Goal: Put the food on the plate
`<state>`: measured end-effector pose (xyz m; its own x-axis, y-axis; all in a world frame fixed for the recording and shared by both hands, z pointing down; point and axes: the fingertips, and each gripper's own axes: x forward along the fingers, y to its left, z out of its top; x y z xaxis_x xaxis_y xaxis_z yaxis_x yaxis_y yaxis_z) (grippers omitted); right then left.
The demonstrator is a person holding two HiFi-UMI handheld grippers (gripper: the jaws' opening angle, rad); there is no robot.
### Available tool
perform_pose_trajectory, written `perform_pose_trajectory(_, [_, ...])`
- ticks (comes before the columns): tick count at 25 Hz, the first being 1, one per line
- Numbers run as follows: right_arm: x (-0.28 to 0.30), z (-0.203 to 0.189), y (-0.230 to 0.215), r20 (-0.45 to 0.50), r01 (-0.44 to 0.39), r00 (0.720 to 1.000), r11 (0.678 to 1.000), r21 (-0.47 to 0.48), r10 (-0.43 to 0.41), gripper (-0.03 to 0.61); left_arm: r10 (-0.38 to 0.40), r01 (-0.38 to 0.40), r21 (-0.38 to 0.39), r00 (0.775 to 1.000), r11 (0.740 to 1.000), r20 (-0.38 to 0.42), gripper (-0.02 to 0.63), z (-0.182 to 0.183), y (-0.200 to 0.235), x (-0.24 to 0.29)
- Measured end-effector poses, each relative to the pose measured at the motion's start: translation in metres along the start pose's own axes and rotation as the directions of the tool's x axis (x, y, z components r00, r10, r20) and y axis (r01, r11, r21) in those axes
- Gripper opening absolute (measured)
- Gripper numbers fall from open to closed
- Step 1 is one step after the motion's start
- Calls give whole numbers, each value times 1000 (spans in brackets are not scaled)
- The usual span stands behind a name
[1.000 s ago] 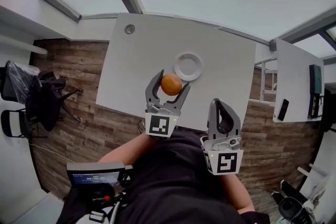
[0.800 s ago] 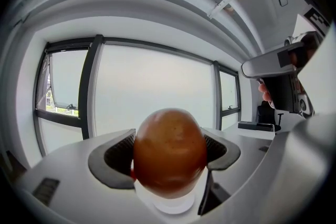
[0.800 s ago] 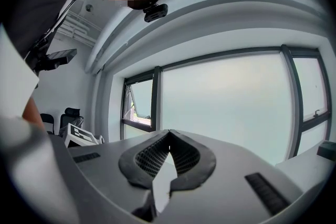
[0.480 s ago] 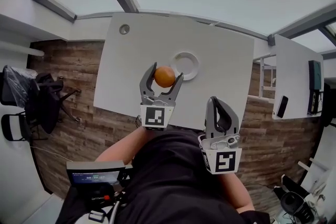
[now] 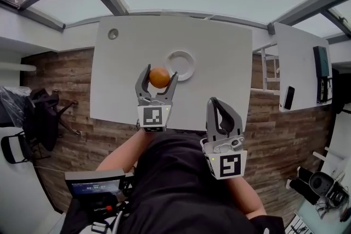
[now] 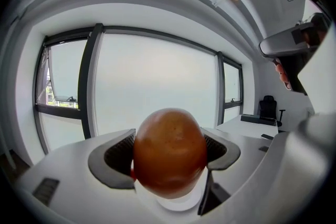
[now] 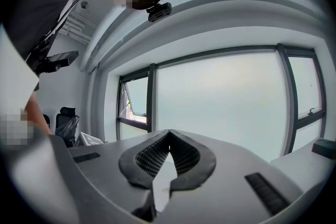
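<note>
Head view: left gripper (image 5: 158, 80) pinches a round orange fruit (image 5: 159, 77) beside the white round plate (image 5: 191, 67). Released early, it could roll off the white table's (image 5: 225, 63) near edge. Right gripper (image 5: 215, 105) is pressed together, empty.

light: bright even daylight admitted through tall dark-framed windows (image 6: 157, 81), panes blown out white | shadows: faint, soft | glare: dull sheen noted on smooth round orange fruit (image 6: 169, 152) | distortion: strong fisheye bending, black vignette seen at gripper-view corners | focus: near foreground slightly softened
</note>
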<state>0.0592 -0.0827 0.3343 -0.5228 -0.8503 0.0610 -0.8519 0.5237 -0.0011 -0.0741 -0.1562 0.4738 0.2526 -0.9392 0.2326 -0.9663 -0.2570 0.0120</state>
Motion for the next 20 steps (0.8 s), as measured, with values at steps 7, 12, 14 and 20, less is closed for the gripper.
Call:
perform_pose_trajectory(7, [-8, -1, -2, -12, 18, 1000, 1000, -14, -19, 6, -43, 43, 19, 999, 999, -19, 350, -11, -12, 16])
perform_pose_trajectory(12, [-13, 3, -4, -7, 37, 999, 999, -16, -37, 6, -62, 62, -1, 996, 998, -58, 350, -20, -13, 24])
perform_pose_trajectory(14, [-14, 2, -4, -12, 40, 999, 999, -7, -40, 6, -62, 60, -29, 995, 998, -72, 350, -25, -13, 25])
perform_pose_trajectory(20, [-19, -2, 0, -30, 41, 999, 999, -7, -41, 6, -85, 85, -2, 992, 996, -95, 350, -27, -18, 25])
